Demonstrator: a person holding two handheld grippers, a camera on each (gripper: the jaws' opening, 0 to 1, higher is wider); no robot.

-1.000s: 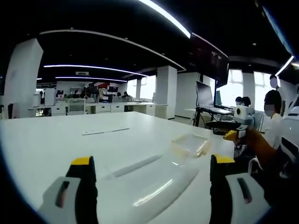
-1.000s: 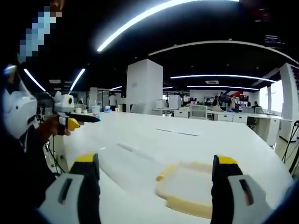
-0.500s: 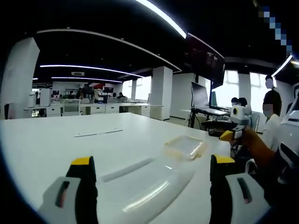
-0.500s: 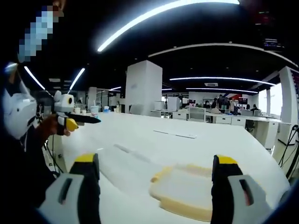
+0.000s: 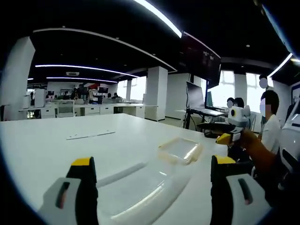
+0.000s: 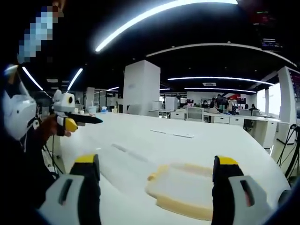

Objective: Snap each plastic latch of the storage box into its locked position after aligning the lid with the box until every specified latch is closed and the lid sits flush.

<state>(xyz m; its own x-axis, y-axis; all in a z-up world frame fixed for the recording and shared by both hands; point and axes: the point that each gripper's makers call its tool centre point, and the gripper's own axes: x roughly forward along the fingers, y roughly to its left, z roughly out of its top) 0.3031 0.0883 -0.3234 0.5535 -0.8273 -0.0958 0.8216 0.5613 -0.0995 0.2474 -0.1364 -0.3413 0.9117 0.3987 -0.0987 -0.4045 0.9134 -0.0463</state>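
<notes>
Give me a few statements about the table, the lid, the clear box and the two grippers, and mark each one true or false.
1. The lid with yellowish latches lies flat on the white table. True.
2. The right gripper is clamped on the lid. False: its jaws stand wide apart, and the lid lies on the table between them, ungripped.
3. The lid sits on the clear box. False: in the left gripper view, the lid lies on the table beyond the box.
4. The left gripper is open. True.
5. A red mug stands beside the lid. False: no mug is there.
</notes>
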